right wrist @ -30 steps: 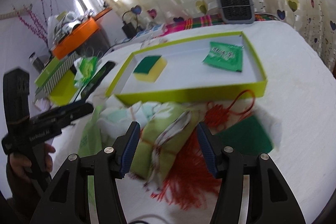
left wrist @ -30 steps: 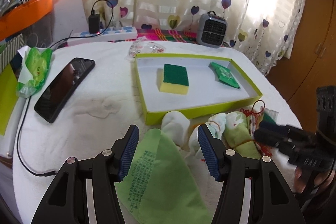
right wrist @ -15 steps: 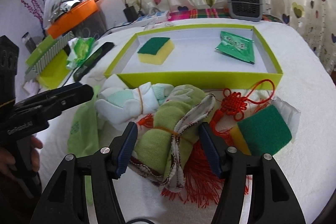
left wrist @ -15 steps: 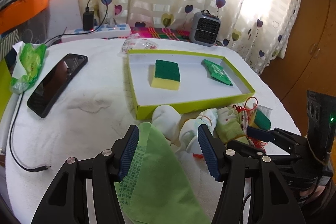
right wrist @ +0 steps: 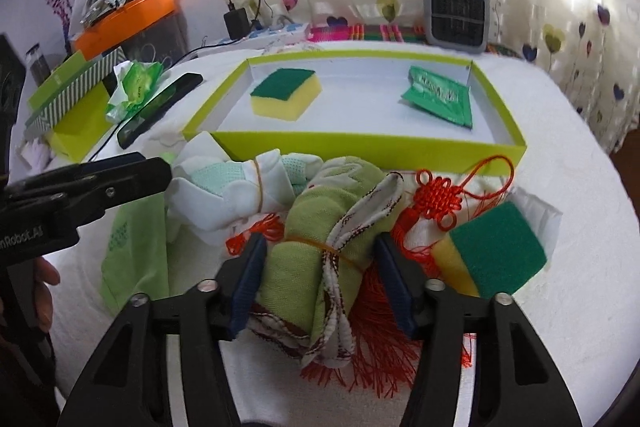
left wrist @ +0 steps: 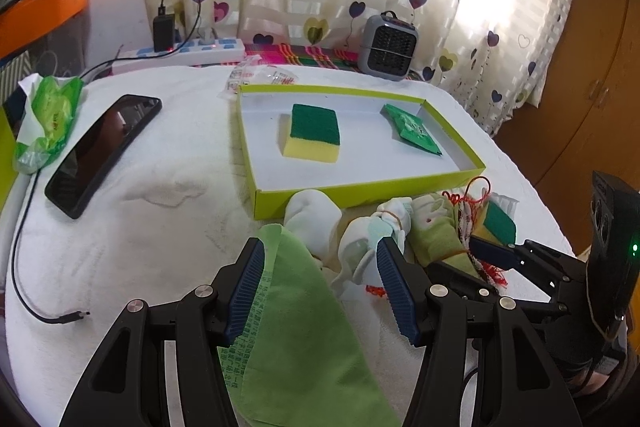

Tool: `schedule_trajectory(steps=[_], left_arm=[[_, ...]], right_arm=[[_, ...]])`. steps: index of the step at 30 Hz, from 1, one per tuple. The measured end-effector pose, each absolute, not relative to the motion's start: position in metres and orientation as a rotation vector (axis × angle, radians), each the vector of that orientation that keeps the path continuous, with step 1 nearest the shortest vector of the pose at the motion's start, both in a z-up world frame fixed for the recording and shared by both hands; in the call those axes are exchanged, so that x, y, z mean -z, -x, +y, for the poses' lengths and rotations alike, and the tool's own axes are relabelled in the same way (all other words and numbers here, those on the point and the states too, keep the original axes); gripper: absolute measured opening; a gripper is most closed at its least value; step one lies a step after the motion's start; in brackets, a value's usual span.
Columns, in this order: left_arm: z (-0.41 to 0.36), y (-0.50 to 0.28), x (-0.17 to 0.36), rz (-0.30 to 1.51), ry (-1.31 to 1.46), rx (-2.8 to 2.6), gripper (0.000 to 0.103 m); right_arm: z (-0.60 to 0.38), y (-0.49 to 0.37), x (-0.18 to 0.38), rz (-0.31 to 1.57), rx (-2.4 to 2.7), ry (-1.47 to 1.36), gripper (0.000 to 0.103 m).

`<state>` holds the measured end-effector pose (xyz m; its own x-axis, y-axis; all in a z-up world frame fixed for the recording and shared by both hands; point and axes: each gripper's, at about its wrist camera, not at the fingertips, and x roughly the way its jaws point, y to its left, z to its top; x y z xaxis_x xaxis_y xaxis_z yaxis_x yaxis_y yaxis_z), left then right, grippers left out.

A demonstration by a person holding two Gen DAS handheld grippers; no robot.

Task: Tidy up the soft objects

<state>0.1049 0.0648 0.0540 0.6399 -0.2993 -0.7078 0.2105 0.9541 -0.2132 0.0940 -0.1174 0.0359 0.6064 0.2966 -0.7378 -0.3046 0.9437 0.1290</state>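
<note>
Right gripper [right wrist: 318, 279] jaws closing around the green rolled cloth [right wrist: 320, 227], which lies near the tray [right wrist: 360, 145] wall amid loose soft items, presumably to lift it in; left gripper [left wrist: 316, 287] waits, fingers apart, over a green bag [left wrist: 304, 327].

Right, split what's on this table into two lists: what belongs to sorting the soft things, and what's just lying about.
Belongs to the job:
- lime tray
- sponge in the tray
- green packet in the tray
- green rolled cloth, between the closing right gripper's jaws
- white rolled cloth
- second sponge
- red tassel knot
- flat green cloth

Lying about:
- phone
- power strip
- small heater
- loose cable
</note>
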Motion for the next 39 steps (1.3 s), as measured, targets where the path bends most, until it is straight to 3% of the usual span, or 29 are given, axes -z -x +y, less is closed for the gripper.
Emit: schedule_trajectory(steps=[9, 39], left_arm=[[0.054, -0.105, -0.062, 0.823, 0.064, 0.321, 0.058], [-0.031, -0.131, -0.042, 0.894, -0.374, 0.378, 0.058]], right_arm=[[-0.126, -0.088, -0.043, 0.810, -0.360, -0.026, 0.033], [-0.180, -0.071, -0.081, 0.646, -0.361, -0.164, 0.032]])
